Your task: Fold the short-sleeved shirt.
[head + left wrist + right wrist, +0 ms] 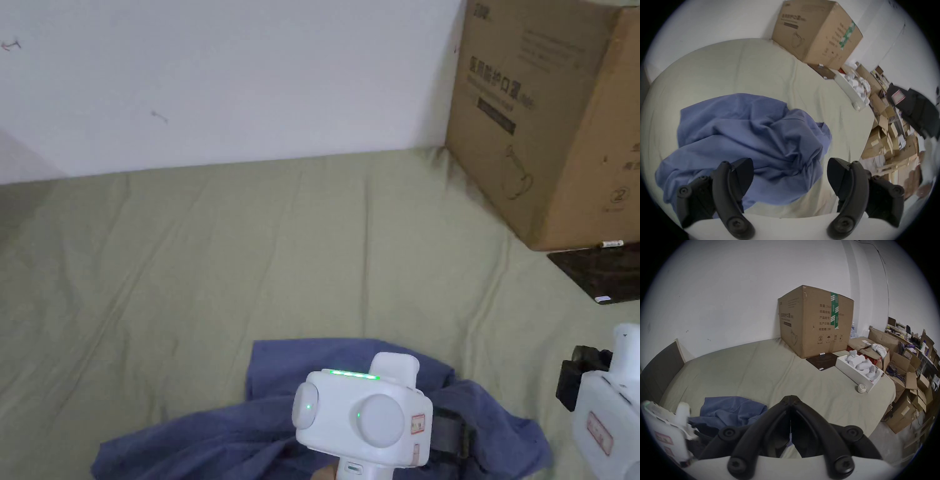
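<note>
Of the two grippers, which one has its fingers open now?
The left gripper: its two fingers stand wide apart above the crumpled blue shirt. The right gripper has its fingers pressed together at the tips.

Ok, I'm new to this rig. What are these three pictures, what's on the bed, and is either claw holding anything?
No robot arm here: a person holds a two-jaw claw in each hand. The head view looks down from the person's head. The other two come from cameras riding on the claws.

On the green sheet lies a crumpled blue shirt, not yet folded. A cardboard box stands at the far corner, with a white tray of small items nearby.

The left claw hangs open over the shirt, gripping nothing. The right claw is off to the side with its jaws closed tip to tip, and I see no cloth between the tips.
</note>
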The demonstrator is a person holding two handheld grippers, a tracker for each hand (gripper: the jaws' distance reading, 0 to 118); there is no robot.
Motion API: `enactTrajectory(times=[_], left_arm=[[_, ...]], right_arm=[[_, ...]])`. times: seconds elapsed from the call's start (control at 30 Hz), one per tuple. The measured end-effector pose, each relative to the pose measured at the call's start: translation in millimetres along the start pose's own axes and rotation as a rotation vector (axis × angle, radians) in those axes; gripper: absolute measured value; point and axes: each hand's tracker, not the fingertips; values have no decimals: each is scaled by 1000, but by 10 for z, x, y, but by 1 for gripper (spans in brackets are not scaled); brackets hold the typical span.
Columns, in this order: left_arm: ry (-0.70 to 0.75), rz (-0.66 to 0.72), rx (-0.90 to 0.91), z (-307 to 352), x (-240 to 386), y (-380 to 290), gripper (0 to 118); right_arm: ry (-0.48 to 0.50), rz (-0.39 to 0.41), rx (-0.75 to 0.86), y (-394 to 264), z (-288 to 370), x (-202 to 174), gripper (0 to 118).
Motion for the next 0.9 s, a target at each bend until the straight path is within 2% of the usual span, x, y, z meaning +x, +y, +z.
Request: enactTrajectory(times=[0.03, 0.1, 0.13, 0.2, 0.33, 0.43, 0.57, 0.67, 0.7, 0.73, 0.77, 0.8, 0.83, 0.9], left_arm=[[13, 38, 27, 129, -94, -38, 81], [37, 100, 79, 369, -309, -149, 28], [73, 134, 97, 466, -429, -224, 8], [165, 194, 112, 624, -648, -406, 0], [270, 286, 103, 872, -1080, -845, 0], [287, 380, 95, 984, -1361, -1045, 0], [322, 430, 129, 1154, -1627, -1070, 0], [363, 485, 152, 1319, -1954, -897, 5], [375, 505, 168, 1368, -2079, -831, 19], [397, 524, 171, 1415, -2227, -759, 42], [399, 536, 168, 1424, -2418, -680, 71], [422, 564, 163, 1433, -2569, -617, 82], [452, 579, 136, 1400, -2730, -548, 87], [480, 593, 65, 1277, -3018, -477, 87]], right_arm=[[13, 7, -1, -12, 9, -46, 0], [41, 32, -12, -49, -1, -125, 0], [56, 49, -14, -70, 5, -183, 0], [83, 81, -20, -104, 123, -411, 0], [135, 123, -43, -198, 152, -689, 0], [161, 143, -62, -263, 125, -880, 0], [194, 174, -77, -304, 39, -1012, 0], [211, 198, -85, -306, -23, -1089, 0], [212, 204, -88, -306, -37, -1113, 0], [212, 211, -89, -303, -47, -1132, 0], [214, 217, -92, -305, -67, -1146, 0], [213, 221, -97, -308, -87, -1157, 0], [212, 223, -103, -315, -112, -1166, 0], [209, 226, -119, -337, -139, -1192, 0]])
